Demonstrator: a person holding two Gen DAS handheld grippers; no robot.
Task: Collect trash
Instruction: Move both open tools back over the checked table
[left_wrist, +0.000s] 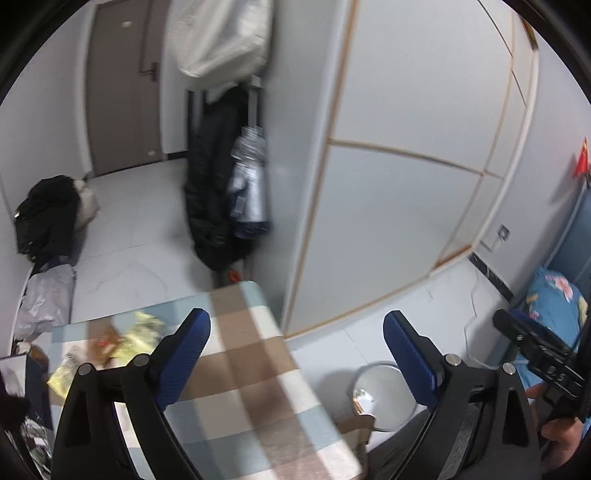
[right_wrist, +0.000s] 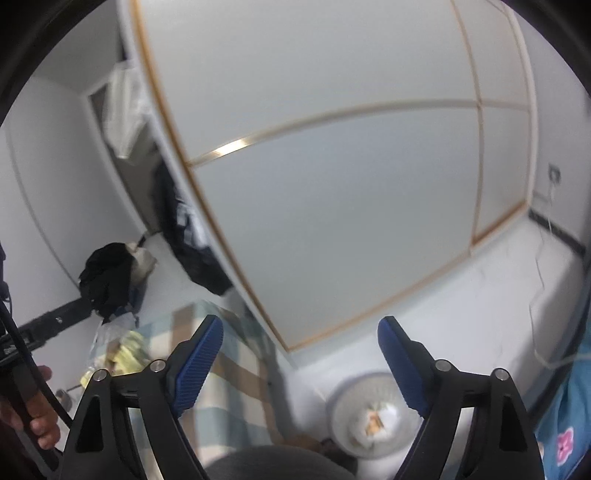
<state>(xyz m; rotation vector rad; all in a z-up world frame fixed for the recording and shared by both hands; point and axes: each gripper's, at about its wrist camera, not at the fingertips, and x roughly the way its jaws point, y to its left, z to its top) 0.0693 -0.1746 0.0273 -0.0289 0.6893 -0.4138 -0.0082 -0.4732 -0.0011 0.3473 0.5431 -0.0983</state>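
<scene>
Left wrist view: the left claw (left_wrist: 297, 354) stands wide open with nothing between its blue pads, tilted downward above the near corner of the table (left_wrist: 258, 369), which wears a checked cloth of brown, cream and pale blue. The trash still to collect lies at the table's far left: crumpled yellow wrappers (left_wrist: 136, 332) with some brownish scraps beside them, well apart from the claw. On the floor right of the table stands a round metal trash bin (left_wrist: 388, 391), with pale crumpled paper visible inside it. At the right edge a person's hand (left_wrist: 557, 424) grips the handle of the other tool. The picture is blurred, so small pieces are hard to tell.

Right wrist view: the right claw (right_wrist: 300, 360) is also spread wide and empty, angled down over the gap between the table edge (right_wrist: 229, 369) and the bin (right_wrist: 373, 417), which sits low between the pads and holds crumpled paper. The yellow wrappers (right_wrist: 127, 354) show at the left, on the table. A hand (right_wrist: 37, 417) at the lower left holds the left tool.

Judging from this, one drop into the bin seems done and a fresh pick-up is in hand. The next move calls for swinging a claw left across the table, lowering it around a wrapper, and closing gently on the thin crinkled material.
</scene>
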